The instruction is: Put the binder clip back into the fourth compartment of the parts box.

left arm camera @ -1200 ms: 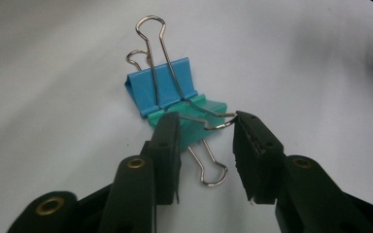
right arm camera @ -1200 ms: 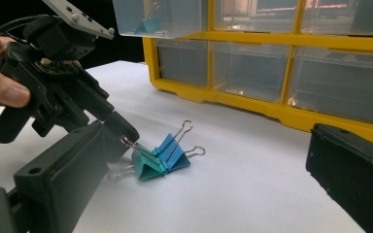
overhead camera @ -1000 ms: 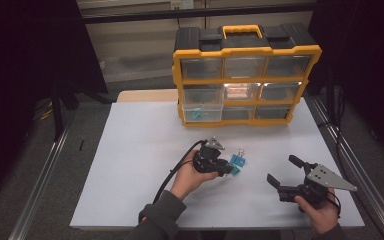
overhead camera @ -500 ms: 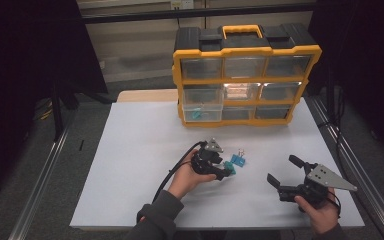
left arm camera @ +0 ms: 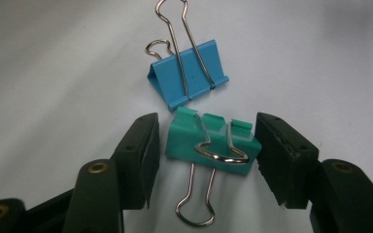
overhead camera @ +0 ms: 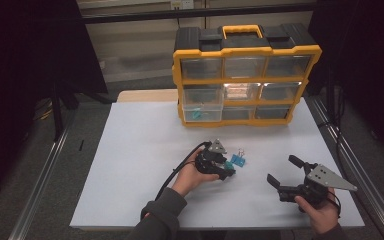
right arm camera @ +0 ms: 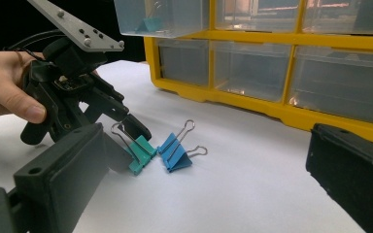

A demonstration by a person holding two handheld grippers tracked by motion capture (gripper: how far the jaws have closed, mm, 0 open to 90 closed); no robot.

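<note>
A teal binder clip [left arm camera: 209,143] lies on the white table sheet between the jaws of my left gripper [left arm camera: 206,155]. Those jaws have just been opening, and a gap shows on each side of the clip, so the pads do not press on it. A blue binder clip [left arm camera: 187,73] lies just beyond it, close to touching. From above, the left gripper [overhead camera: 228,172] sits mid-table with the blue clip [overhead camera: 238,159] at its tip. My right gripper [overhead camera: 280,168] rests low at the front right, open with nothing between its jaws, facing both clips [right arm camera: 138,151].
A yellow and black drawer organizer [overhead camera: 245,75] stands at the table's far edge, with clear drawers; its lower left drawer [overhead camera: 200,112] holds teal items. Bare white sheet [overhead camera: 130,160] stretches left of the hands. Metal rails run along both table sides.
The left gripper's jaws have parted, and the teal clip now lies loose between them beside the blue one. The right gripper has stayed where it was.
</note>
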